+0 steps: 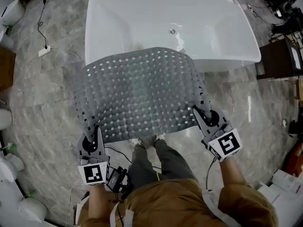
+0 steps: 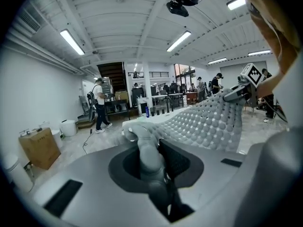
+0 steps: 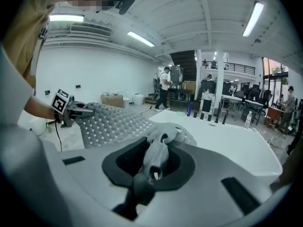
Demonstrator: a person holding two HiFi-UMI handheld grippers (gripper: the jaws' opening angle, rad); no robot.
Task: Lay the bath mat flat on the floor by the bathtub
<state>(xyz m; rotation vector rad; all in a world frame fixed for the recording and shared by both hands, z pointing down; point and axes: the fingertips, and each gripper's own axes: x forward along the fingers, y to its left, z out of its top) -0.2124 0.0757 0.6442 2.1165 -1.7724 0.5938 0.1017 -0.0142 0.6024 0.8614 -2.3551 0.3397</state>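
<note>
A grey rubber bath mat (image 1: 139,96) with rows of square holes hangs spread between my two grippers, above the floor in front of the white bathtub (image 1: 109,27). Its far edge overlaps the tub's near rim. My left gripper (image 1: 93,137) is shut on the mat's near left corner, and my right gripper (image 1: 202,115) is shut on the near right corner. In the left gripper view the bunched mat corner (image 2: 147,150) sits pinched between the jaws. In the right gripper view the crumpled corner (image 3: 158,152) is clamped the same way, with the tub (image 3: 227,136) beyond.
The floor (image 1: 42,108) is grey marble tile. A white power strip and cable (image 1: 45,50) lie left of the tub. White containers (image 1: 9,167) stand along the left edge. Dark furniture (image 1: 279,56) and boxes (image 1: 284,183) stand at the right. The person's feet (image 1: 147,141) are under the mat's near edge.
</note>
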